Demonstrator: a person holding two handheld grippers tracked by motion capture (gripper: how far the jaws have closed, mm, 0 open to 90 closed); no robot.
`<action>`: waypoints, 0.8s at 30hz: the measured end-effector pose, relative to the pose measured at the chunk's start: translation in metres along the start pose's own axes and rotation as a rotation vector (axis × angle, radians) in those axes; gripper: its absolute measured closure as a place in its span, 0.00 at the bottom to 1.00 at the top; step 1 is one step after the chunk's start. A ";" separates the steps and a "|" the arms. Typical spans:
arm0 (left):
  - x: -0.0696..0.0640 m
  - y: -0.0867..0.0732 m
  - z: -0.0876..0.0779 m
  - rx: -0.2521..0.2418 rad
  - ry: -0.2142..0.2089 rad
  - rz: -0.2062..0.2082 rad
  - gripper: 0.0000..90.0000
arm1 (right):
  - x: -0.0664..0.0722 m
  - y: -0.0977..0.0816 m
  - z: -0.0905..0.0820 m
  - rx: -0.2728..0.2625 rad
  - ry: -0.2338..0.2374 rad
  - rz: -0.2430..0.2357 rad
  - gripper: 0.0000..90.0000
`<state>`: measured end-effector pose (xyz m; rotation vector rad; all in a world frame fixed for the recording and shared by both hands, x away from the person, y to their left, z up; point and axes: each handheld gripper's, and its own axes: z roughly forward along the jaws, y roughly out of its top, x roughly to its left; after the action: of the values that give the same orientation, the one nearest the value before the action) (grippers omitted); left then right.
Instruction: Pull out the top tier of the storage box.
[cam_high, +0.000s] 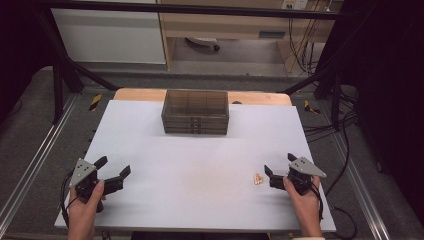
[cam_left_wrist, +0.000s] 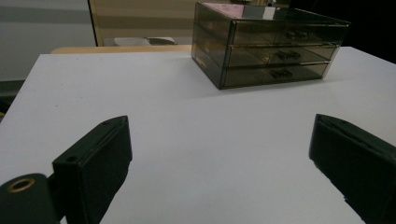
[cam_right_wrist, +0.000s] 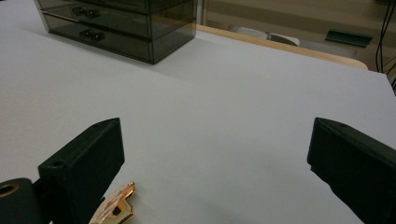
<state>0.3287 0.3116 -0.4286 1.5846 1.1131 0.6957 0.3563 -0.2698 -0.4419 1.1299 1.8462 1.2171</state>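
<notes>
- White counter (cam_high: 200, 165) is seen laid out under a black frame, with grey floor and a pale cabinet front behind it.
- At the far middle of the counter a smoky, see-through drawer box (cam_high: 195, 112) is set, three drawers stacked, all pushed in; it is also seen ahead in the left gripper view (cam_left_wrist: 271, 44) and at the top left in the right gripper view (cam_right_wrist: 116, 25).
- Left gripper (cam_high: 114, 167) is held low at the near left of the counter, its jaws spread wide with nothing between them; bare counter is seen through the gap in the left gripper view (cam_left_wrist: 219, 154).
- Right gripper (cam_high: 281, 164) is held at the near right, jaws likewise wide and empty (cam_right_wrist: 215, 158).
- A small golden clip (cam_high: 258, 178) is spotted lying flat on the counter just beside the right gripper, on its inner side; in the right gripper view it is seen at the foot of one jaw (cam_right_wrist: 116, 207), outside the gap. Whether it is touched by that jaw cannot be told.
- Clip and drawer box are kept well apart.
</notes>
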 end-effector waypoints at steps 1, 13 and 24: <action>0.000 0.000 0.000 0.000 0.000 0.000 0.06 | 0.000 0.000 0.000 0.000 0.000 0.000 0.05; -0.017 0.002 0.008 0.027 -0.061 0.031 0.11 | 0.005 0.002 0.003 0.029 0.019 -0.006 0.06; -0.055 0.010 0.017 0.081 -0.103 0.156 0.06 | 0.008 0.002 0.002 0.042 0.015 -0.050 0.06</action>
<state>0.3240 0.2542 -0.4191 1.7701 0.9603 0.6703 0.3554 -0.2612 -0.4412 1.0940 1.9079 1.1666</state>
